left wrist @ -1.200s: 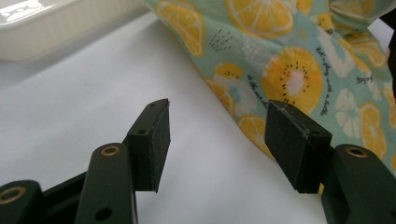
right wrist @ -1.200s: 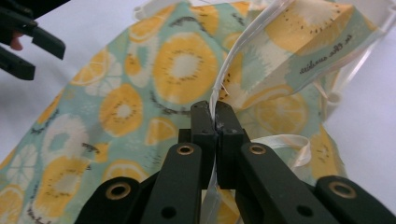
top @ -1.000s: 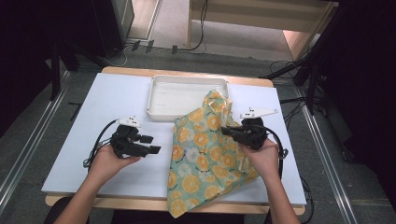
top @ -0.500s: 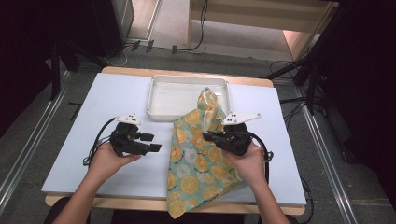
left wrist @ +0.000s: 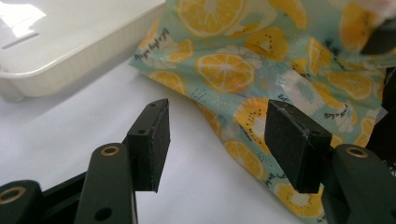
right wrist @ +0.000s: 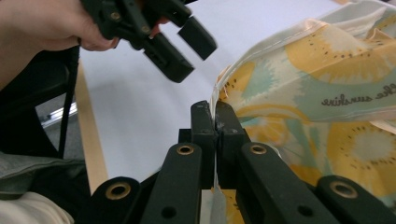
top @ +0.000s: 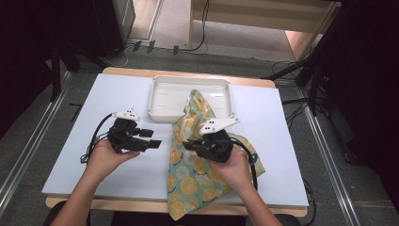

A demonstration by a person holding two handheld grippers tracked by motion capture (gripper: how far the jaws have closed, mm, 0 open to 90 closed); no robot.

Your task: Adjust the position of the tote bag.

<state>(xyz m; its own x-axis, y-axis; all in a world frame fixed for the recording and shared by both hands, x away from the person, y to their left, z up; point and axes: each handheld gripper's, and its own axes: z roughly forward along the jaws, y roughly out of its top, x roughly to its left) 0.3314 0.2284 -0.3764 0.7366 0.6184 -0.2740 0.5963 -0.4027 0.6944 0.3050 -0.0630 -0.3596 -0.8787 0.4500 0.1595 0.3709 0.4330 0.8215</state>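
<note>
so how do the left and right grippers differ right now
The left gripper has its jaws apart with nothing between them; the right gripper is shut on the cloth's edge. The left hovers over bare table beside the cloth; the right sits over the cloth itself. Both are black, hand-held and lie roughly level.

Both black grippers, left gripper [top: 149, 142] and right gripper [top: 189, 145], are carrying white three-cornered plates, trailing black cables and showing brass-ringed screw holes.
</note>
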